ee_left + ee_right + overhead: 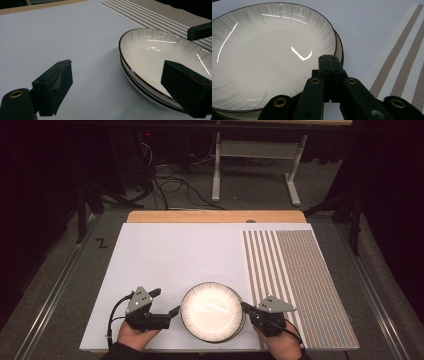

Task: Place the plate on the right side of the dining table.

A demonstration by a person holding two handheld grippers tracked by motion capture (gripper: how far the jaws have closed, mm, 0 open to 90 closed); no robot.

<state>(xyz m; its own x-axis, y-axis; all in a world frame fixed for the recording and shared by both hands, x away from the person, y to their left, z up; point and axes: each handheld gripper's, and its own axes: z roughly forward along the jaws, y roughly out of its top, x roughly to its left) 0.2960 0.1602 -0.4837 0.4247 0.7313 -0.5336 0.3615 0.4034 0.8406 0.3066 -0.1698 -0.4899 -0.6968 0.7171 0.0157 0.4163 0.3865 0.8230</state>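
My L gripper point(167, 309) stood wide open, empty, rim of plates point(212, 312) just beside; R gripper point(246, 306) shut, empty, at opposite rim.

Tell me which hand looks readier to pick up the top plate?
Probably the left. The left gripper is open, one jaw over the top plate and one beside it. The right gripper is shut, its tips above that plate's rim, gripping nothing.

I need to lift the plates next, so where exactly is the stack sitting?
In the high view the stacked plates sit at the near edge of the white board, between the two grippers, left of the striped mat.
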